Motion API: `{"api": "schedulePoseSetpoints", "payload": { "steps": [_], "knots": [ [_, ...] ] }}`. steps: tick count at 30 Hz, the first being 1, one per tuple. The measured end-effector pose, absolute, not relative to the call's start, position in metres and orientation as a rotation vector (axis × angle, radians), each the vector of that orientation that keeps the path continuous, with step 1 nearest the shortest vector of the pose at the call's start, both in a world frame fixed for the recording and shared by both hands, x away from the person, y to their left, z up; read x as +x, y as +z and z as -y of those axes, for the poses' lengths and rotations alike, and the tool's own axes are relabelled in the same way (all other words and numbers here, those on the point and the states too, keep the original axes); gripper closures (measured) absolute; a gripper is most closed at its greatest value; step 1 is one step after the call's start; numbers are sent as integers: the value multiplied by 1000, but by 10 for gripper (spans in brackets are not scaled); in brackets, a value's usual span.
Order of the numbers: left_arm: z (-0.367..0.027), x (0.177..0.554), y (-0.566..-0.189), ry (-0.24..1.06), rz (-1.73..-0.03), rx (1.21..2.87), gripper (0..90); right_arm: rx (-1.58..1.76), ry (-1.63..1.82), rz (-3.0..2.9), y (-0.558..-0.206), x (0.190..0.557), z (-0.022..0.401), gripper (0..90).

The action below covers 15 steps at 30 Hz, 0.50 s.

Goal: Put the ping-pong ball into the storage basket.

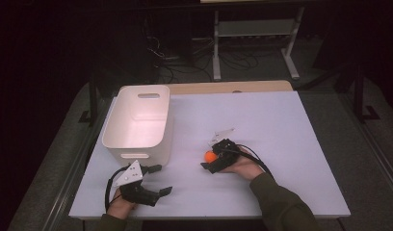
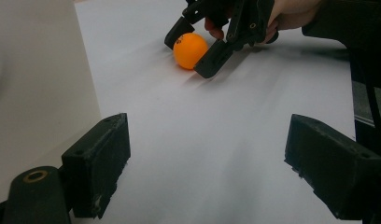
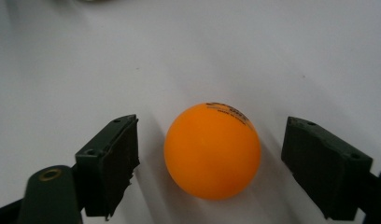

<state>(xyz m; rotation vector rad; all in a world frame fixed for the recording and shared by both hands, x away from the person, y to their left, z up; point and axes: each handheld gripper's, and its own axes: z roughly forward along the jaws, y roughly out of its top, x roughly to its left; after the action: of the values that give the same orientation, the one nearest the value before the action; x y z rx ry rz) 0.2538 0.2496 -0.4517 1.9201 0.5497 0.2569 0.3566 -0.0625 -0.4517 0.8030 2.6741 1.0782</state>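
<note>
Parted right gripper (image 3: 209, 168) straddles ball (image 3: 212, 151), lettered

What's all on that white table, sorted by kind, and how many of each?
Orange ball: 1
White bin: 1
Handheld grippers: 2, left gripper and right gripper
Total: 4

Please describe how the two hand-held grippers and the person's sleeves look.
Both the left gripper and the right gripper are black, with two blocky jaws. A pale grey three-cornered plate sits on top of each, and a black cable trails from each. The person's sleeves are dark olive green.
</note>
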Motion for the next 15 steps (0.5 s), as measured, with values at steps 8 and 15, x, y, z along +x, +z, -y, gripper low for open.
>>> {"api": "schedulePoseSetpoints", "payload": {
  "steps": [8, 15],
  "knots": [
    [-250, 254, -452, 257, -550, 1921, 140, 808, 1094, -2678, -451, 356, 64, 286],
    [-249, 254, -452, 257, -551, 1921, 140, 808, 1108, -2679, -450, 356, 64, 348]
  ]
}}
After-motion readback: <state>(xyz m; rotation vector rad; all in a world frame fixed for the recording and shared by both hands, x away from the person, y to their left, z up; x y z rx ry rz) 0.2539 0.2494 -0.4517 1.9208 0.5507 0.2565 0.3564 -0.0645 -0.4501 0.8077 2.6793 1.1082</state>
